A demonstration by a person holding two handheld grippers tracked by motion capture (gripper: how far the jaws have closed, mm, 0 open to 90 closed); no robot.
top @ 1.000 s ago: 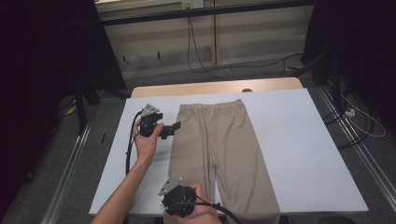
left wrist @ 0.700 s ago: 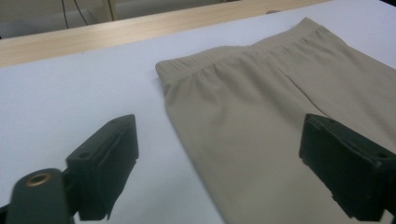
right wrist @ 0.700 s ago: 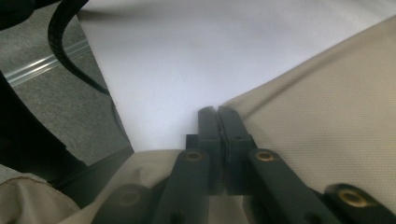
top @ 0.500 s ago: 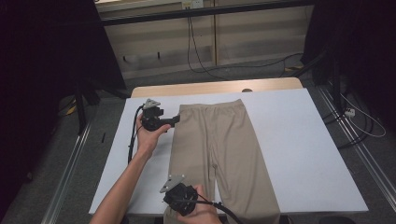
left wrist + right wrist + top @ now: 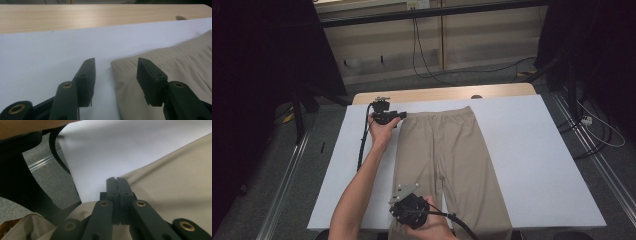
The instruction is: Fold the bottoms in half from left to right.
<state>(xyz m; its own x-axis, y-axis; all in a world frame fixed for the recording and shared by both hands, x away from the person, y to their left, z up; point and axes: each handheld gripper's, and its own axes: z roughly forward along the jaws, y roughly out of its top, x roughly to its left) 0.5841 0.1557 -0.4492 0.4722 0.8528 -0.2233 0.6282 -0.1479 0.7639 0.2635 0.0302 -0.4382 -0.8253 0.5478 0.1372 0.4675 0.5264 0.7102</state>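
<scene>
On the white table cover (image 5: 537, 165), a pair of beige trousers (image 5: 452, 165) is lying flat, its waistband at the far end and its legs running toward the near edge; the far strip of the wooden tabletop (image 5: 447, 93) is showing beyond the cover. At the far left corner of the waistband, the left gripper (image 5: 398, 115) is lying almost level in the person's left hand (image 5: 383, 131), pointing right along the waist edge; its cable (image 5: 362, 145) is trailing down beside the forearm. In the left gripper view, the two black jaws are standing about half open, having just been closing, with the corner of the trousers (image 5: 175, 75) lying between them — one jaw is sitting over the white cover (image 5: 45, 65), the other over the cloth, and neither pad is pressing on the fabric. At the near edge, the right gripper (image 5: 408, 205) is sitting in the person's right hand (image 5: 432, 227) over the hem of the left trouser leg, its grey three-cornered plate (image 5: 406, 189) facing up. In the right gripper view, its jaws are meeting pad to pad at the edge of the trousers (image 5: 175, 187), where cloth and white cover (image 5: 120, 147) are meeting; the cloth is bunching up around the jaws — whether any fabric is pinched between the pads I cannot tell.
</scene>
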